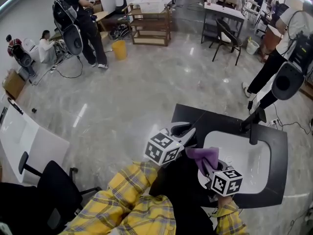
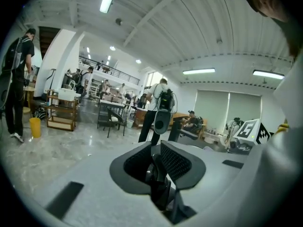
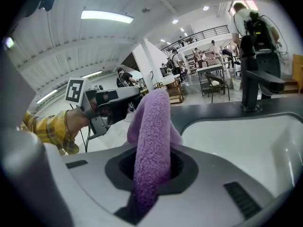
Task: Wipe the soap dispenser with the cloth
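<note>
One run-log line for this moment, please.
left gripper: shut on dark part, likely the soap dispenser | right gripper: shut on purple cloth | wiping: not started

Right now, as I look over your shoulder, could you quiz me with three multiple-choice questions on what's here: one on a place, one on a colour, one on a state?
1. Where does the black faucet stand?
A. on the floor
B. on the dark counter, beside the white sink
C. on a chair

2. What colour is the cloth?
A. purple
B. green
C. white

3. How is the right gripper?
A. wide open and empty
B. lying in the sink
C. shut on the cloth

Answers:
1. B: the faucet rises from the counter at the sink's far edge.
2. A: the fleecy cloth shows purple in the head view and the right gripper view.
3. C: the right gripper view shows its jaws clamped on the cloth.
</note>
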`<act>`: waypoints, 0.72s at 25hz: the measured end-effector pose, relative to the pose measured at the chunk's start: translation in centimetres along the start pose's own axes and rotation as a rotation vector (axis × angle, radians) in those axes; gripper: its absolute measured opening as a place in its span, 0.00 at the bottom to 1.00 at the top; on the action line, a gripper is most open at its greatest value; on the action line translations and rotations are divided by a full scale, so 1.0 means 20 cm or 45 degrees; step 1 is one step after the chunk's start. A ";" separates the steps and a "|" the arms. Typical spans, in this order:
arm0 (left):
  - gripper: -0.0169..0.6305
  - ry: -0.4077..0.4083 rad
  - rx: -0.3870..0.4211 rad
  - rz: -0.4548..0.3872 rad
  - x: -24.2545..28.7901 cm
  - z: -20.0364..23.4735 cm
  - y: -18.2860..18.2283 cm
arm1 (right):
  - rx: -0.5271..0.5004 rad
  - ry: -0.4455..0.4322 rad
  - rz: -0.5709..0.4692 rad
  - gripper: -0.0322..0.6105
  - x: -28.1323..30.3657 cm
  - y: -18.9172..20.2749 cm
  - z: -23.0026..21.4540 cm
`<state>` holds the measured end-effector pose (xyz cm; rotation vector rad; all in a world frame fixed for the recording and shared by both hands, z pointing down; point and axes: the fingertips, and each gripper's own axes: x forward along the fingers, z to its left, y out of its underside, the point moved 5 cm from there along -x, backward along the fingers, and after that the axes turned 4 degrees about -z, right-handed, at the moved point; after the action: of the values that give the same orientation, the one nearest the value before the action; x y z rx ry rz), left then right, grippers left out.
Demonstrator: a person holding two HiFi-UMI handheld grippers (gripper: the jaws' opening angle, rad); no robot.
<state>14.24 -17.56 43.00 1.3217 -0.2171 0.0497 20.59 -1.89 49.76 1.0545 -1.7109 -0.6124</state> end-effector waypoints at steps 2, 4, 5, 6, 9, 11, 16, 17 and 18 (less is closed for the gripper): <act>0.13 0.012 -0.012 -0.018 0.00 -0.02 0.00 | 0.001 0.001 0.002 0.11 0.01 0.00 0.00; 0.29 -0.003 -0.003 -0.025 0.00 -0.03 0.00 | 0.003 0.002 0.006 0.11 0.01 0.00 0.00; 0.33 -0.019 0.009 -0.016 0.00 -0.04 0.01 | 0.004 0.002 0.008 0.11 0.02 0.00 0.00; 0.35 -0.033 0.020 0.002 0.00 -0.04 0.03 | 0.003 0.001 0.010 0.11 0.02 0.00 0.01; 0.37 -0.057 0.028 0.048 0.02 -0.05 0.07 | 0.000 0.000 0.011 0.11 0.03 0.00 0.02; 0.36 -0.075 0.031 0.040 0.03 -0.05 0.08 | -0.004 0.000 0.009 0.11 0.04 0.00 0.01; 0.28 0.016 0.031 0.040 0.04 -0.04 0.08 | 0.000 0.005 0.003 0.11 0.03 -0.01 -0.01; 0.28 0.054 0.036 0.046 0.04 -0.04 0.08 | 0.002 0.005 0.003 0.11 0.03 -0.01 -0.01; 0.28 0.096 0.041 0.053 0.04 -0.04 0.08 | 0.003 0.003 0.003 0.11 0.03 -0.02 -0.01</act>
<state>14.77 -16.52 44.48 1.3448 -0.1805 0.1387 20.76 -2.49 49.83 1.0539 -1.7108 -0.6076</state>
